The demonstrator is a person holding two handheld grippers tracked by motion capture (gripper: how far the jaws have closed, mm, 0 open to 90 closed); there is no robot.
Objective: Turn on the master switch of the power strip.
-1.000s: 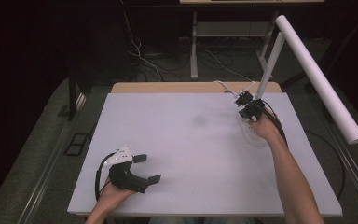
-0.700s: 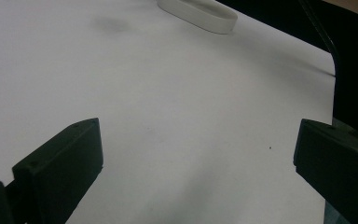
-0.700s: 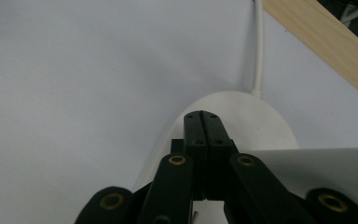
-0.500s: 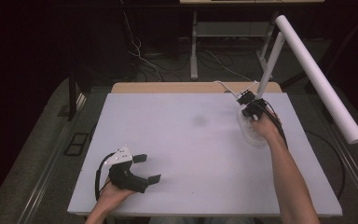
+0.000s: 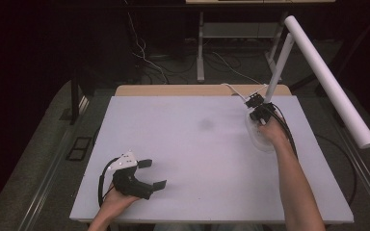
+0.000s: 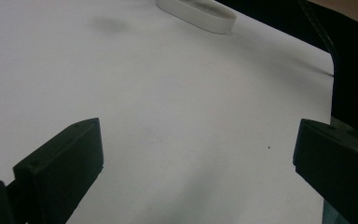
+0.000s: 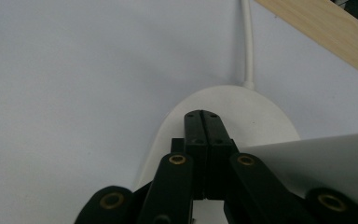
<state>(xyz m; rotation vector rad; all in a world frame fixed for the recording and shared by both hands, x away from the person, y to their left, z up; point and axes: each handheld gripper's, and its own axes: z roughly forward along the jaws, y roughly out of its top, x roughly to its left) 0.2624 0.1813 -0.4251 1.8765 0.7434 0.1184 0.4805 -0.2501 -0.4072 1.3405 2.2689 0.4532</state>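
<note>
A white desk lamp stands at the table's far right, with an oval base (image 5: 256, 139), a thin upright stem (image 5: 279, 62) and a long tube head (image 5: 330, 82). My right gripper (image 5: 255, 103) hovers over the base, jaws shut together with nothing between them. In the right gripper view its tips (image 7: 203, 116) lie just above the base (image 7: 265, 116), beside the stem (image 7: 326, 158). My left gripper (image 5: 153, 174) rests at the near left, open and holding nothing. The left gripper view has the wide jaws (image 6: 196, 135) over bare table, with the base (image 6: 200, 14) far off.
The lamp's white cable (image 7: 248, 42) runs from the base to the far wooden edge (image 7: 326, 32). The white tabletop (image 5: 197, 144) stretches between the two hands. Dark floor with cables and desk legs (image 5: 200, 48) lies beyond the table.
</note>
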